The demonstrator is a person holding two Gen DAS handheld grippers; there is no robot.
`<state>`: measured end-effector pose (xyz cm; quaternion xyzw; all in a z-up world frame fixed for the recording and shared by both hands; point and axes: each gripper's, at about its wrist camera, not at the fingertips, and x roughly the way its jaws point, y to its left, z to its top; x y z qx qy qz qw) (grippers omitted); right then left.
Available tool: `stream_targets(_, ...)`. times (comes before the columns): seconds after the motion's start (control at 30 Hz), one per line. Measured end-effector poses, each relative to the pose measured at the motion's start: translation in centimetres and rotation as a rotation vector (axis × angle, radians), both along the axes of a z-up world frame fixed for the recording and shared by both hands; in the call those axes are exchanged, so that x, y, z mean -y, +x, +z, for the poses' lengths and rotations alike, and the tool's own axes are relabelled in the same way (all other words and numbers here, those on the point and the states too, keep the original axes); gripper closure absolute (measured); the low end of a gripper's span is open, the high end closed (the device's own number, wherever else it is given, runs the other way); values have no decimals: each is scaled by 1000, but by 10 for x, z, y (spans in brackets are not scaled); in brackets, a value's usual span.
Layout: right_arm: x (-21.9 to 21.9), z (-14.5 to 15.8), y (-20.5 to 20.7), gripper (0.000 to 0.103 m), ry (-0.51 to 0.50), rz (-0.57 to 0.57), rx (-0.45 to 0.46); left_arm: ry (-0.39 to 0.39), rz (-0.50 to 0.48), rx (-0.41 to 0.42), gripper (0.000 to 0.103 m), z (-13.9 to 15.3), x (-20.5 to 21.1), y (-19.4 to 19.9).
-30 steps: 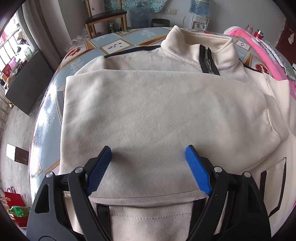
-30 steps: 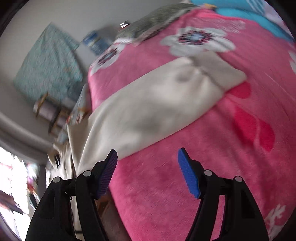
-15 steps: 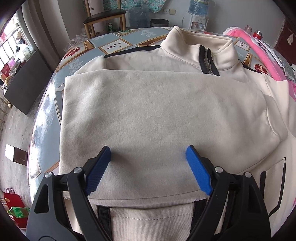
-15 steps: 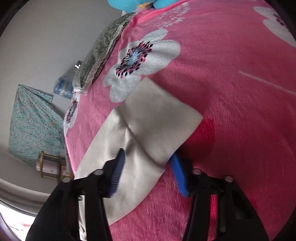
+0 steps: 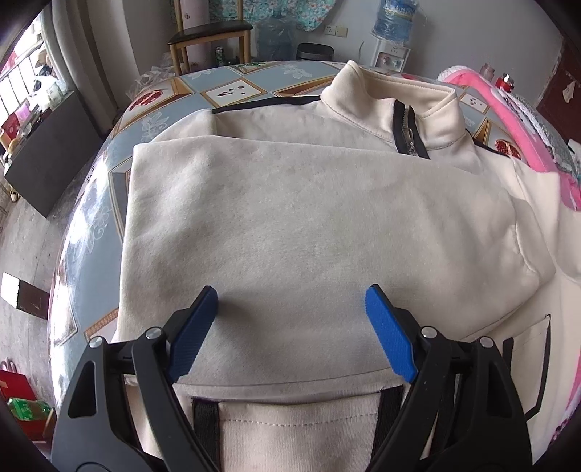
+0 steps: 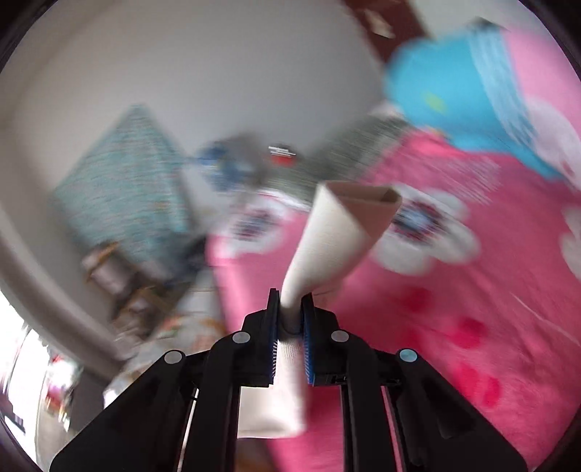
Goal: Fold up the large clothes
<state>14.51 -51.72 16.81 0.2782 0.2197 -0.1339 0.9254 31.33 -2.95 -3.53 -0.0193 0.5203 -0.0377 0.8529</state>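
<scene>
A cream zip-neck sweatshirt (image 5: pixel 308 218) lies on the patterned table (image 5: pixel 90 218), one sleeve folded across its chest. My left gripper (image 5: pixel 290 301) hovers low over that folded sleeve with its blue pads wide apart and nothing between them. In the blurred right wrist view, the right gripper (image 6: pixel 291 301) is closing, and its pads pinch the sweatshirt's other sleeve (image 6: pixel 337 239) near the cuff. The cuff end sticks up past the fingertips, lifted off the pink flowered blanket (image 6: pixel 454 326).
The pink blanket (image 5: pixel 508 119) lies along the table's right side, with a blue cushion (image 6: pixel 472 98) on it. A wooden chair (image 5: pixel 210 40), a water dispenser (image 5: pixel 394 32) and a black bin (image 5: pixel 315 52) stand beyond the far edge. A dark cabinet (image 5: pixel 47 152) is at left.
My right gripper came down over the sleeve on the pink blanket, closed on it near the cuff and lifted it clear. The left gripper stayed where it was, still open.
</scene>
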Motion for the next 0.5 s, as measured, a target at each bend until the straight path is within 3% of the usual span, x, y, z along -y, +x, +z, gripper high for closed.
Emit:
stream_targets(0.13,-94,45,32,91,-62,237,91,-23,15,20,27,11,-10,-11)
stream_targets(0.27,-188,43,74,91,-118,428,92,-42,17,60,31,28,-24,-27)
stream_targets(0.33,-229,26,94,91,-116,516,62,-60,21,85,34,37,-35,-36)
stream_targets(0.43,-293,-30,126,91,-81,662,-46,-95,28,117,40,46,-52,-49)
stream_targets(0.5,-326,-73,141,79,-63,749,-164,-126,25,122,44,48,-62,-56)
